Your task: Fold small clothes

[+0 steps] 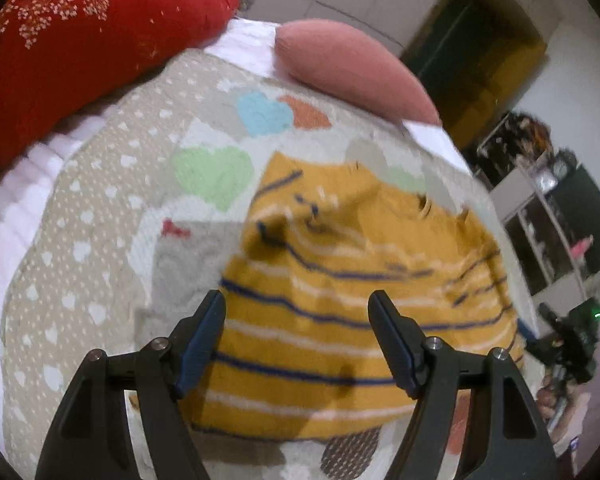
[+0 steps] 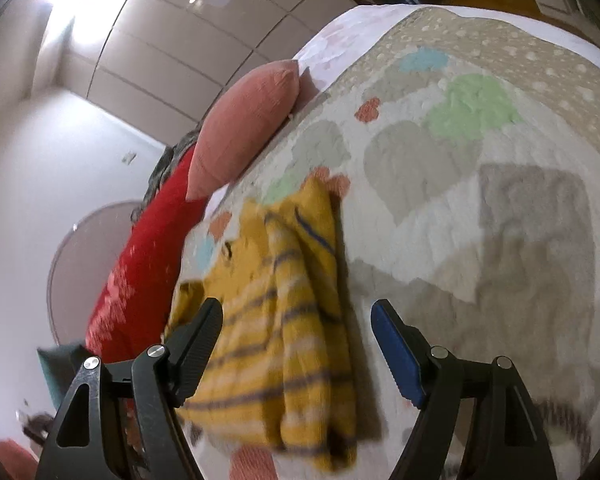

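Note:
A small mustard-yellow top [image 1: 340,300] with navy and white stripes lies folded on the heart-patterned quilt [image 1: 100,240]. My left gripper [image 1: 296,308] hovers over its lower half, open, with nothing between the fingers. In the right wrist view the same top [image 2: 296,320] lies as a narrow folded bundle, and my right gripper [image 2: 296,316] hangs open above it without touching the cloth. The right gripper [image 1: 556,332] also shows at the right edge of the left wrist view, held by a hand. Both views are blurred by motion.
A pink pillow [image 1: 352,68] and a red flowered pillow [image 1: 80,40] lie at the head of the bed. Beyond the bed's right edge stands a shelf unit [image 1: 540,220]. White wardrobe doors [image 2: 172,40] fill the wall behind.

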Tool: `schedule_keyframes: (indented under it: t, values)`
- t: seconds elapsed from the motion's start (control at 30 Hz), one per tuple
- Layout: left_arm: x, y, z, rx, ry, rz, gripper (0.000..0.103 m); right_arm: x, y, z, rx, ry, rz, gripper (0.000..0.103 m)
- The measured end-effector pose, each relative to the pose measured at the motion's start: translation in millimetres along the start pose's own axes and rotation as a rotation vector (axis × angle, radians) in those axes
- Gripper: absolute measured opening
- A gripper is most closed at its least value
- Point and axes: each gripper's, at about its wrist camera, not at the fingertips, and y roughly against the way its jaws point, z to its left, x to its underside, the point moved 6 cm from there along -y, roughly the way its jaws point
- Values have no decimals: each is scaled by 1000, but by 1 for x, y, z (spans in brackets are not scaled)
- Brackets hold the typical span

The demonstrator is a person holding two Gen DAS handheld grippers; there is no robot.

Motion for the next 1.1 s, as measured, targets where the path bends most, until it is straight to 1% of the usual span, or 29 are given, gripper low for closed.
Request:
schedule_keyframes:
  t: [0.07,0.1,0.13,0.17,0.23,0.3,0.37,0.4,0.43,0.47,0.5,0.53,0.57,0.6,0.63,0.7,0.73,0.77,0.83,0.9,0.97,1.0,1.03,1.1]
  values:
    - [7,-10,13,-88,16,10,73,11,4,10,-8,46,0,82]
    - [9,-13,21,-124,38,17,73,16,5,17,-14,67,4,82]
    - [12,-18,35,-158,82,27,73,22,4,24,-23,94,10,82]
    - [15,-21,44,-160,121,32,73,28,2,31,-29,119,21,82]
    - [18,-22,55,-121,170,22,74,37,-4,37,-19,157,52,82]
    - [17,-19,58,-143,158,5,74,40,-14,32,41,177,66,80]
    - [17,-17,55,-171,131,0,74,36,-20,13,178,190,56,75]
    - [17,-16,54,-182,121,-3,74,31,-21,-2,275,196,45,74]
    - [18,-14,54,-186,117,-5,74,28,-20,-14,348,206,33,70]
    - [18,-12,53,-185,120,-9,74,25,-17,-22,375,210,24,66]
    - [20,-9,52,-182,123,-14,74,22,-12,-27,393,207,11,64]
    - [22,-4,50,-176,120,-24,74,20,-7,-28,422,208,-1,64]
    - [25,0,46,-170,112,-36,74,16,2,-27,487,223,-29,65]
    - [29,6,44,-168,101,-49,74,14,8,-22,508,242,-48,66]
    - [33,11,42,-171,91,-61,74,12,12,-15,498,259,-56,66]
    - [47,23,36,-190,71,-95,74,9,12,17,415,301,-57,66]
    - [56,30,34,-197,62,-117,74,9,11,28,390,317,-55,66]
    - [60,32,31,-201,57,-132,75,12,3,53,344,355,-43,66]
    - [73,40,26,-211,36,-174,79,17,-18,84,288,411,2,66]
    - [87,41,23,-223,11,-202,79,30,-54,120,226,460,84,66]
    - [95,34,25,-253,-25,-215,79,43,-89,145,187,484,162,66]
    - [99,31,26,-265,-36,-213,79,50,-107,155,181,497,196,66]
    - [102,28,28,-267,-44,-210,79,59,-135,169,185,525,238,66]
    - [107,29,30,-252,-60,-237,79,69,-177,186,216,571,292,66]
